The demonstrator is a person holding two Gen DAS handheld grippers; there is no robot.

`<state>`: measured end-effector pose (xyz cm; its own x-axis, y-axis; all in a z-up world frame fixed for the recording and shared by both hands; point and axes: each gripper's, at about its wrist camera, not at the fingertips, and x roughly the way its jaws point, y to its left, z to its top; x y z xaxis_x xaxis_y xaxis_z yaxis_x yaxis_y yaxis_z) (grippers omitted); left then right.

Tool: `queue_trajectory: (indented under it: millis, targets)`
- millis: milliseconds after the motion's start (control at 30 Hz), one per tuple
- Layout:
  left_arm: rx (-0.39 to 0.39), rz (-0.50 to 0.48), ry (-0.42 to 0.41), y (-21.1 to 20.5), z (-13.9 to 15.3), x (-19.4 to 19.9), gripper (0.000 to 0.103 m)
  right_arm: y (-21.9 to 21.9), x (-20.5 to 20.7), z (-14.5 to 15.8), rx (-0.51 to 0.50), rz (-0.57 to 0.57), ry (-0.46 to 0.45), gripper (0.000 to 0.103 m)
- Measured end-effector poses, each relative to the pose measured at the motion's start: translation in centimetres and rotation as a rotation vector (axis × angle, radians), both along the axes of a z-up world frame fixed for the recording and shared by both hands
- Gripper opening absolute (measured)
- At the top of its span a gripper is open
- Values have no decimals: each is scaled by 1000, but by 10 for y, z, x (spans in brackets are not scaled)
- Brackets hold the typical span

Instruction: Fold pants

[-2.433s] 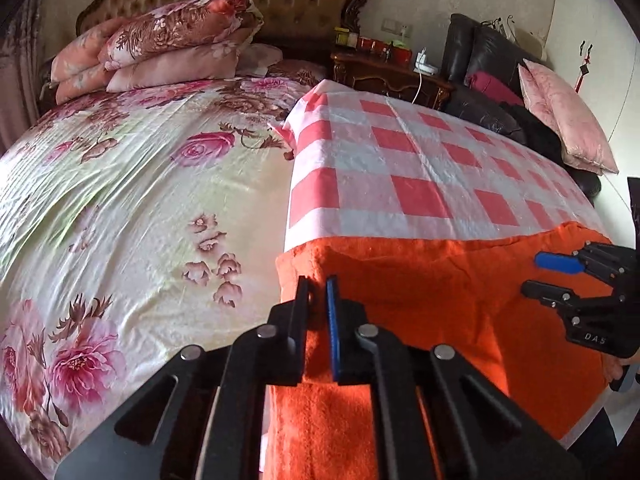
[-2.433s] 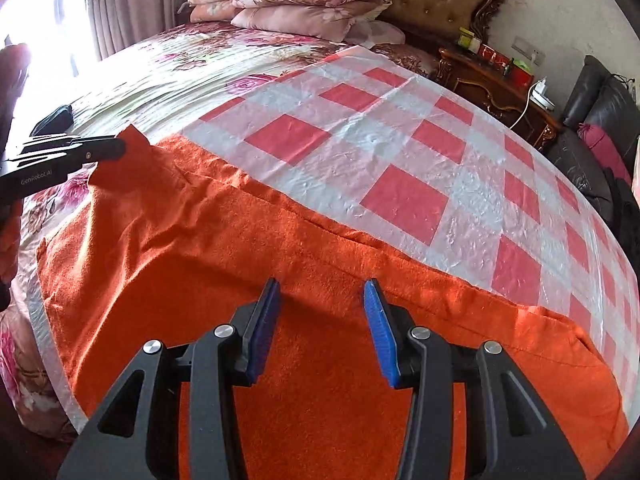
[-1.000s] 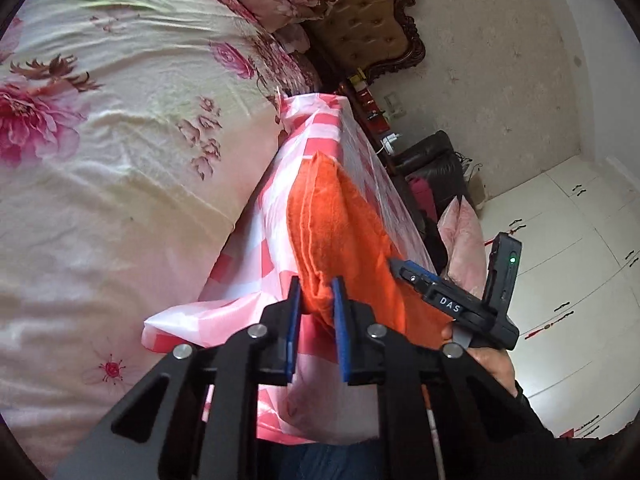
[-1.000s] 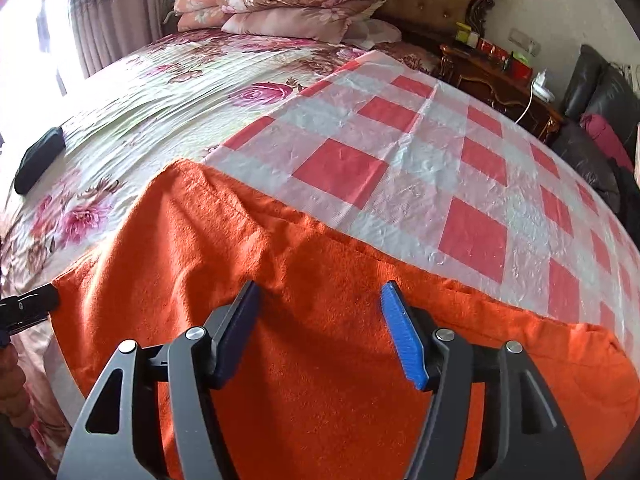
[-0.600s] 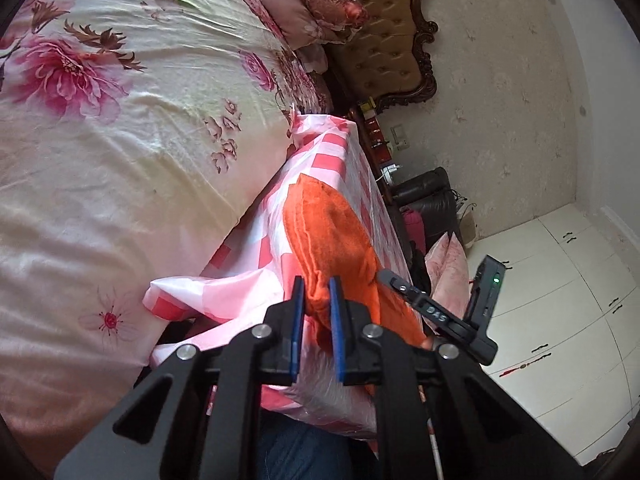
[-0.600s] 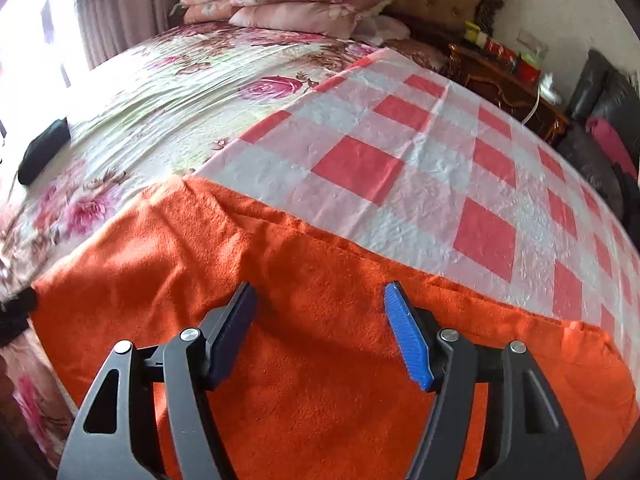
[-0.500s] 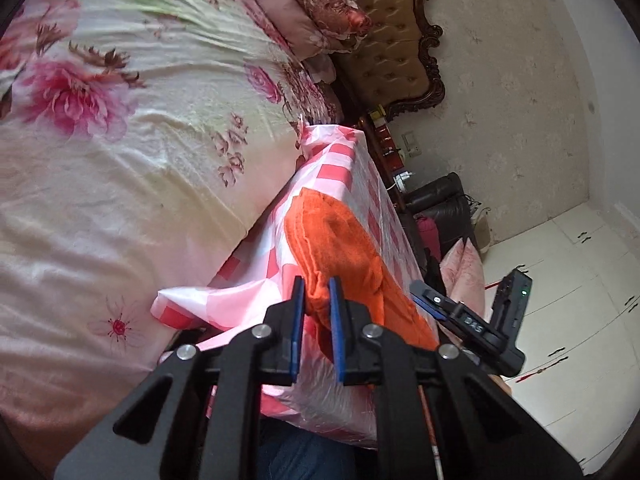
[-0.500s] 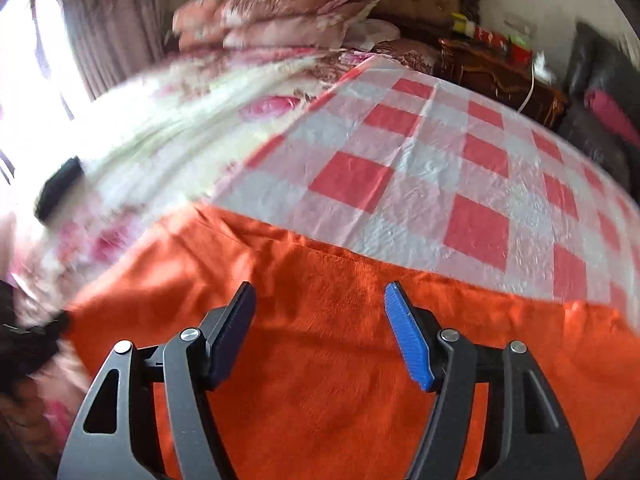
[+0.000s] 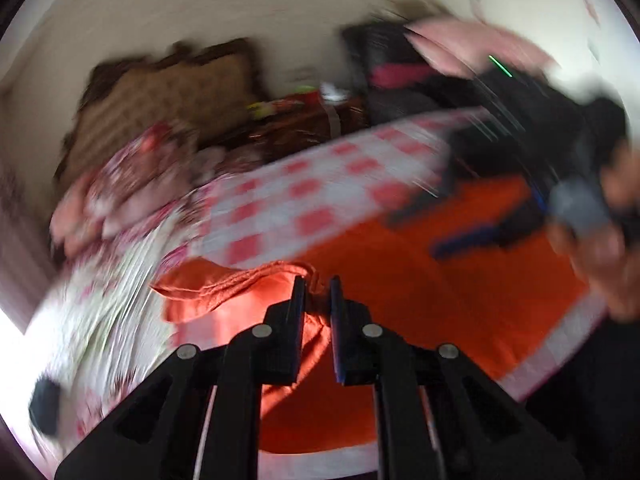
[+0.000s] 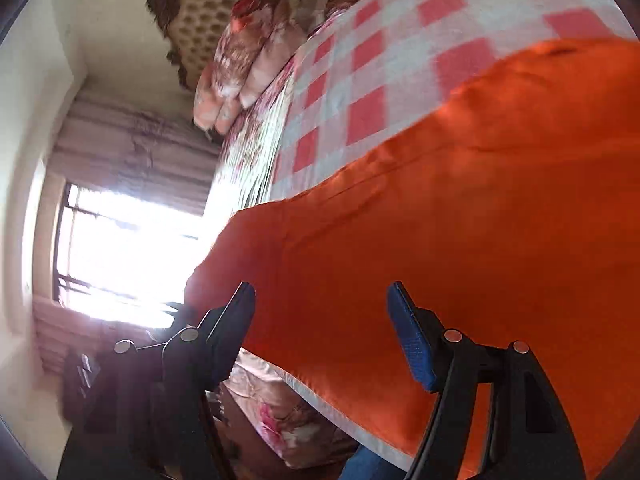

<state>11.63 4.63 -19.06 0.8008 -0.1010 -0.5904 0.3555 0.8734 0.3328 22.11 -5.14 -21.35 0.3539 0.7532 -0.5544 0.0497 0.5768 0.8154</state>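
The orange pants [image 9: 460, 292] lie spread on a red-and-white checked sheet [image 9: 312, 196] on the bed. My left gripper [image 9: 318, 292] is shut on a bunched edge of the pants at their left side, lifted a little into a fold. My right gripper [image 10: 320, 300] is open and empty, tilted over the pants [image 10: 460, 220] near their left edge. It also shows, blurred, in the left wrist view [image 9: 480, 224] over the right part of the pants.
The floral bedspread [image 9: 104, 312] lies left of the checked sheet. Pillows [image 10: 248, 48] and a padded headboard [image 10: 200, 4] are at the bed's head. A bright window [image 10: 120, 248] with curtains is beyond the bed. A dark sofa [image 9: 400, 80] stands at the back right.
My left gripper has swung round fast with the pants' edge still in it, and both views have turned sharply. My right gripper has tilted and stays open.
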Motion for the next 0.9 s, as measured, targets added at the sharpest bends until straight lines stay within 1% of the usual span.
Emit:
queue_trajectory:
  millis: [33,100,167,233,300,433,467,500,567,600,767,867,900]
  targets:
    - [42,-46,20,-23,-19,-7,12,-8,-3,-1,17,-8,6,68]
    - [76,-90,58,-46,-46,-17,12,-15,-6,-2,15,-12,5,68]
    - [108,-103,60,-57,-61,-26,11,-20,-9,-5,32,-19,12,68]
    - [126,-95,35,-58,-64,-30,11,-21,-7,-8,30,-18,18,68]
    - [94,-73,15,-50,-59,-30,11,-20,-5,-8,36,-15,17,68]
    - [59,-54,-19,-39,-48,-30,11,-12,0,-8,27,19,26,68]
    - [37,-54,-13,-36,-46,-28,11,-8,2,-8,21,26,32,68]
    - [-3,-53,1,-30,-42,-28,11,-6,3,-8,11,25,39,68]
    - [-35,-45,-5,-22,-34,-27,11,-5,4,-6,-3,12,42,68]
    - [-38,-46,-10,-22,-27,-30,11,-3,4,-5,-7,15,43,68]
    - [-88,-40,-22,-14,-12,-30,11,10,13,-7,-45,45,69,68]
    - [-73,-54,-45,-18,-8,-37,11,32,27,-10,-55,96,73,68]
    - [-69,-61,-48,-21,-7,-39,11,35,30,-11,-64,99,72,60]
